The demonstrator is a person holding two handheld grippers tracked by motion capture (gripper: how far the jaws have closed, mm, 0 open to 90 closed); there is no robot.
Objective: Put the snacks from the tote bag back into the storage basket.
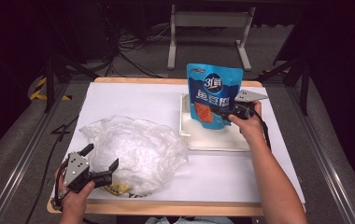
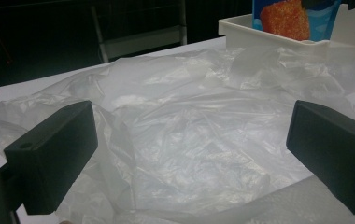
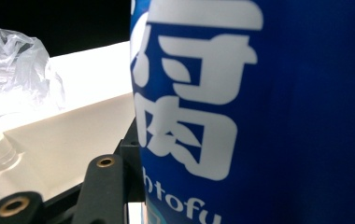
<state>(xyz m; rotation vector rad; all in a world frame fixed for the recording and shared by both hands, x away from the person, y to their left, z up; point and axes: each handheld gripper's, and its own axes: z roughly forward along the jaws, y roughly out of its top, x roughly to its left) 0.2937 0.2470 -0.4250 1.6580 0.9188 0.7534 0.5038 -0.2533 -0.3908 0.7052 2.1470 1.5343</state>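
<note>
A blue snack pouch (image 1: 214, 93) with white characters stands upright in a white tray (image 1: 213, 140) at the table's right. My right gripper (image 1: 222, 113) is shut on its lower right part. The right gripper view has the pouch (image 3: 283, 116) very close, with one black finger (image 3: 103, 186) beside it and the other finger hidden. At the front left, my left gripper (image 1: 102, 156) is open beside a crumpled clear plastic bag (image 1: 133, 151). In the left gripper view the jaws stand wide apart, with the bag (image 2: 189, 107) lying between and beyond them.
The table top (image 1: 133, 100) is covered in white, with a wooden edge at the front. Something yellow (image 1: 117, 188) lies under the bag's near edge. The tray's rim (image 2: 241, 28) rises behind the bag. A metal stand (image 1: 208, 21) and cables sit on the floor beyond.
</note>
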